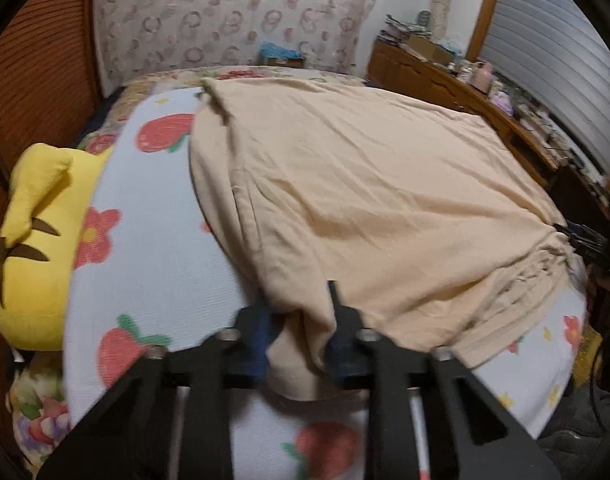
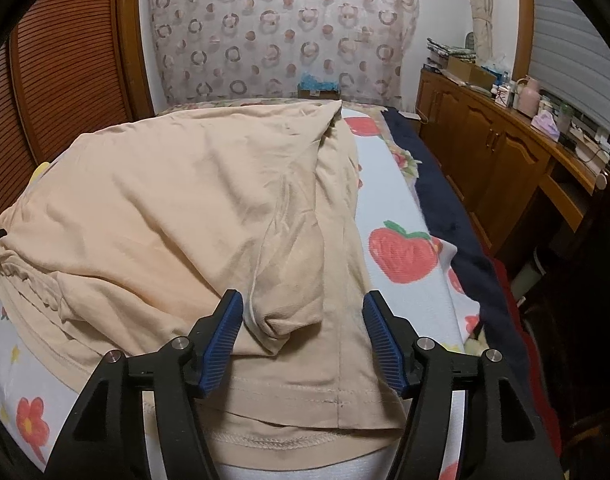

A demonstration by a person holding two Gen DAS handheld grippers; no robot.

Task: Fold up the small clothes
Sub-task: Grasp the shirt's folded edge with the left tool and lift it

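Across the left wrist view, a pale beige, soft cotton garment (image 1: 345, 184) is spread over a light blue bed cover printed with red strawberries and flowers (image 1: 153, 248), which lies on the bed. The left hand-held gripper (image 1: 301, 336) is seen clamped on a bunched corner of the garment, cloth being drawn up between its black fingers and blue pads (image 1: 261, 340). A yellow plush toy with brown stripes (image 1: 37, 240) rests just beside the cover, on the left. At the far right edge of the garment, gathered cloth meets a dark object, which is too small to be identified with certainty.

From the right wrist view, the same garment (image 2: 177, 208) is shown with its stitched hem (image 2: 305, 436) nearest the camera and a short sleeve folded over onto the body. The right hand-held gripper (image 2: 303, 344) is held with its jaws apart, straddling the sleeve end without gripping it. A wooden cabinet (image 2: 497, 152) stands well apart on the right.

The fabric is judged light, limp and thin, likely to sag and wrinkle when lifted; hold is best taken at the hem corners or seams, where the layers are thicker.
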